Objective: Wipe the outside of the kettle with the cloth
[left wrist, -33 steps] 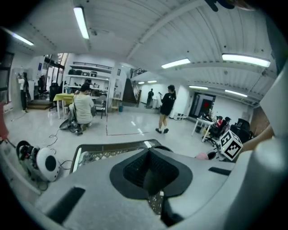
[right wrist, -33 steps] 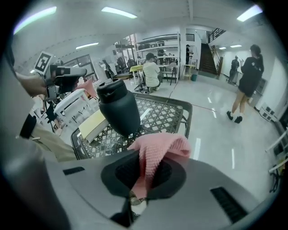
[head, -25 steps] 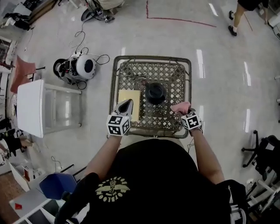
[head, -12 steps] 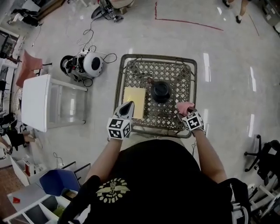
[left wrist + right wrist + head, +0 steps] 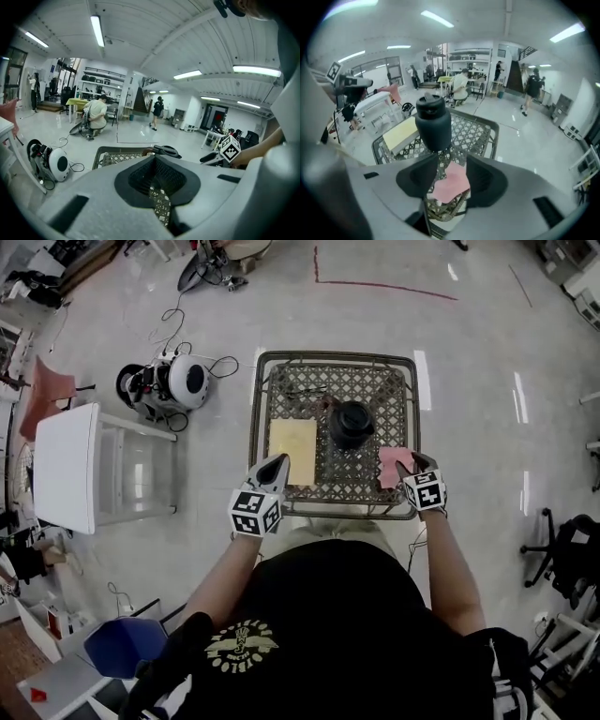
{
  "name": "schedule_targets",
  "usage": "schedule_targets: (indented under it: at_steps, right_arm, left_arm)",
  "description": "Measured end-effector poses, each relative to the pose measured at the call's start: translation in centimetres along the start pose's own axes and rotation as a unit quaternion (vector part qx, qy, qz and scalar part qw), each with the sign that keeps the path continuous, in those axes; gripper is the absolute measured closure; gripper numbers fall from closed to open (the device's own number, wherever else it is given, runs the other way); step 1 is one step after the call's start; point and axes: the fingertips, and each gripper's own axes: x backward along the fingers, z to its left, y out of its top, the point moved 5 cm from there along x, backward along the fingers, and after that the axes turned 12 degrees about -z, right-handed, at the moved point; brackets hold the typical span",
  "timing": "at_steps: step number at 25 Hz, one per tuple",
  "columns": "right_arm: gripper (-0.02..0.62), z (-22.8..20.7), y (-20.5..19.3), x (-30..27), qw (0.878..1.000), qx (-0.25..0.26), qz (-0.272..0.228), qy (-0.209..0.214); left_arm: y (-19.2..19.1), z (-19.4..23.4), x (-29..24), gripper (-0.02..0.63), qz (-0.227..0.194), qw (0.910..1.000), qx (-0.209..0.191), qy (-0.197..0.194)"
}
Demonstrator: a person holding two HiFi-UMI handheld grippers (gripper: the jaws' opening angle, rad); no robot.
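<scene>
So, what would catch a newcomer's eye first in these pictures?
First, the dark kettle standing near the middle of the lattice metal table. Then the pink cloth lying by the table's near right edge, and the pale yellow board flat on the table, left of the kettle in the head view.

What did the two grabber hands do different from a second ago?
The right gripper has just been opening its jaws: it let go of the pink cloth, which now lies loose on the wire table below them, and lifted off it. The black kettle and the yellow board stayed put; the left gripper stayed shut.
</scene>
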Motion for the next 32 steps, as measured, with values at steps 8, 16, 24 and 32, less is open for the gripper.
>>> schedule_targets:
  at_steps: [8, 16, 24, 32]
  right_arm:
    - [0.584, 5.2, 8.5, 7.9, 0.977, -0.056, -0.191, -0.082]
    - [0.584, 9.6, 13.8, 13.6, 0.957, -0.051, -0.272, -0.086]
    - [0.584, 12.6, 19.3, 19.2, 0.939, -0.023, -0.332, -0.085]
    - [0.584, 13.9, 22.5, 23.0, 0.921, -0.018, -0.377, -0.097]
  left_arm:
    - [4.4, 2.2, 3.7, 0.601, -0.080, 0.9958, -0.044, 0.008]
    - [10.7, 0.9, 7.1, 0.601, -0.155, 0.9812, -0.113, -0.019]
    - [17.3, -0.3, 10.9, 0.601, -0.209, 0.9657, -0.150, -0.034]
    - [19.0, -1.3, 12.2, 0.601, -0.239, 0.9526, -0.179, -0.058]
